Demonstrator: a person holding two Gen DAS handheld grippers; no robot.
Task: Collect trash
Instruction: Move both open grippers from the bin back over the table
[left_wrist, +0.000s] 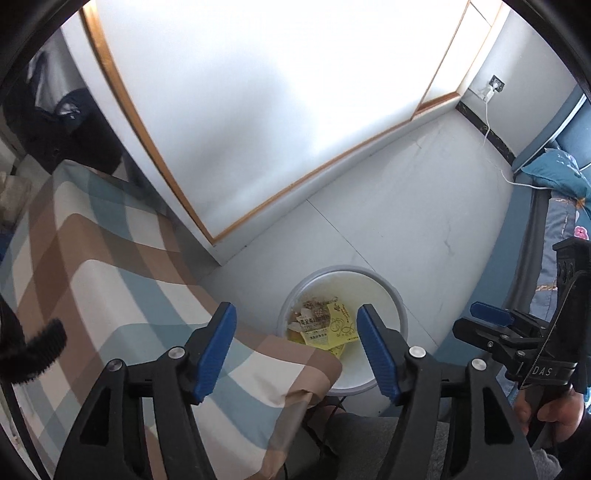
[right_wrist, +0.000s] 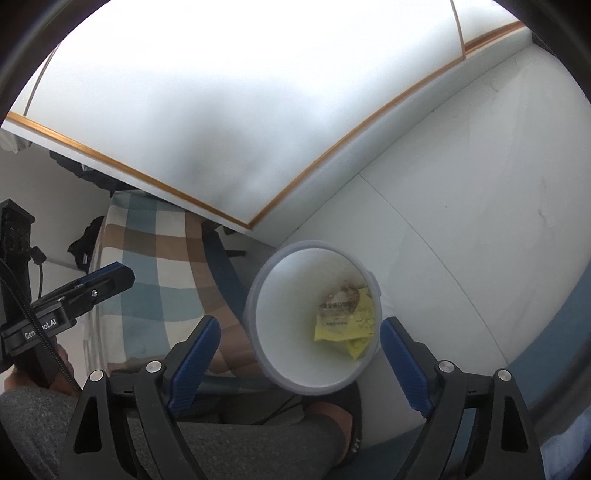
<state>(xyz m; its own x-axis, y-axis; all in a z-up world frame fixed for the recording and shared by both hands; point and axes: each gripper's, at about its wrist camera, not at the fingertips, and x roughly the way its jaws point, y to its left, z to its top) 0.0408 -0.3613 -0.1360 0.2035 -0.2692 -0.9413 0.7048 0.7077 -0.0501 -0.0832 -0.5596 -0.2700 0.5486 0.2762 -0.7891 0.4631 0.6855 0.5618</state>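
Observation:
A white round trash bin (left_wrist: 384, 295) stands on the floor beside the table; it also shows in the right wrist view (right_wrist: 280, 314). Inside lie yellow wrappers (left_wrist: 338, 325) and printed paper scraps (right_wrist: 345, 317). My left gripper (left_wrist: 295, 345) is open and empty, held above the table corner and the bin. My right gripper (right_wrist: 299, 363) is open and empty, held right above the bin's mouth. Each gripper shows in the other's view, the right one (left_wrist: 491, 314) at the right edge and the left one (right_wrist: 107, 277) at the left.
A table with a checked brown, blue and cream cloth (left_wrist: 92, 266) fills the left. A white wardrobe with wood trim (left_wrist: 258, 129) stands behind. A bed with blue bedding (left_wrist: 557, 206) lies right. A white cable (left_wrist: 491, 140) runs from a wall socket. The person's grey-clad leg (right_wrist: 229, 450) is below.

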